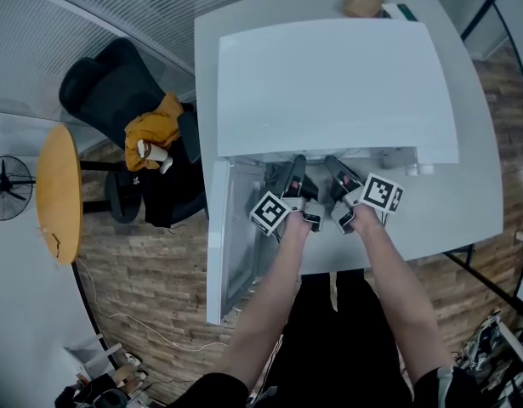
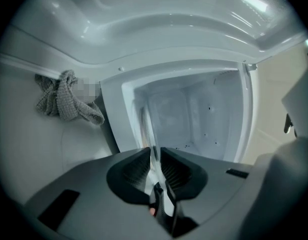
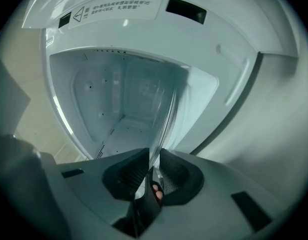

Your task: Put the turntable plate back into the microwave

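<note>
Clamping turntable plate [image 3: 166, 114]: left gripper [image 2: 154, 154], right gripper [image 3: 154, 156]; microwave [image 1: 329, 83] label [image 3: 113, 8] illegible.

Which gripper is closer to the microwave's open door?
The left gripper: the open door stands beside it, while the right gripper, also clamping the turntable plate, is farther off.

Clear glass plate [image 3: 167, 115] at open white microwave [image 1: 329, 83] mouth.

An office: black swivel chair [image 1: 116, 92]; white desk [image 1: 482, 202]; standing fan [image 1: 8, 187].
</note>
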Motion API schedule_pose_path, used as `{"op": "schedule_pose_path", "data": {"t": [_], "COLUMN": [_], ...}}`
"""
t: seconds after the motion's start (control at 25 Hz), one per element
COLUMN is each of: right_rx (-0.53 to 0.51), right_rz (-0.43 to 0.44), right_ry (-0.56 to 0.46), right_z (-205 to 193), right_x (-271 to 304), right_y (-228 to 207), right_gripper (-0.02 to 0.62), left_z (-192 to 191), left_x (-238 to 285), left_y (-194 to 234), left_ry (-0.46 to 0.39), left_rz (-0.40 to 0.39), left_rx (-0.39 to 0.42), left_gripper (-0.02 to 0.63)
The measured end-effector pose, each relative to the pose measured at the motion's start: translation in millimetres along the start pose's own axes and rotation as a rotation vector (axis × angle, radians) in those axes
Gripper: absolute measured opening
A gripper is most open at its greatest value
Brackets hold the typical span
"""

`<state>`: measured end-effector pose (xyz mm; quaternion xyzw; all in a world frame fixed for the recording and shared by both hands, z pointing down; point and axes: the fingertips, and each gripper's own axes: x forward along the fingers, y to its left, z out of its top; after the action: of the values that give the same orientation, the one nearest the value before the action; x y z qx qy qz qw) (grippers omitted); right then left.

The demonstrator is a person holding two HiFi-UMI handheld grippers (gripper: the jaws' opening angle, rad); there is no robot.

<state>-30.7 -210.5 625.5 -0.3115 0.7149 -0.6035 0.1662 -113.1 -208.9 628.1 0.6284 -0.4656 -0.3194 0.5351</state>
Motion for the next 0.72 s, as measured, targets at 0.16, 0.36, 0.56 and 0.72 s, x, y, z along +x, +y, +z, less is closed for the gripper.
{"op": "schedule_pose_path", "data": {"t": [0.16, 0.36, 0.56, 0.72], "right_rx": [0.009, 0.006, 0.016, 0.026], "right_rz": [-0.017, -0.035, -0.033, -0.027], "right_ry": [0.003, 0.024, 0.027, 0.008], "right_z": [0, -1, -2, -2], "right_x": [-1, -3, -10, -16], "right_y": [-3, -6, -8, -9], "right_gripper": [0.074, 0.078, 0.094, 0.08], "left_z": [-2, -4, -6, -5], "left_x": [1, -3, -3, -9], "left_y": [-2, 3, -1, 4], "left_ry": [-0.004, 0.006, -0.012, -0.013], "left_rz": [-0.014, 0.038, 0.007, 0.05], "left_rx": [-0.003, 0.043, 0.01, 0.032], "left_gripper": [0.055, 0.055, 0.065, 0.086]}}
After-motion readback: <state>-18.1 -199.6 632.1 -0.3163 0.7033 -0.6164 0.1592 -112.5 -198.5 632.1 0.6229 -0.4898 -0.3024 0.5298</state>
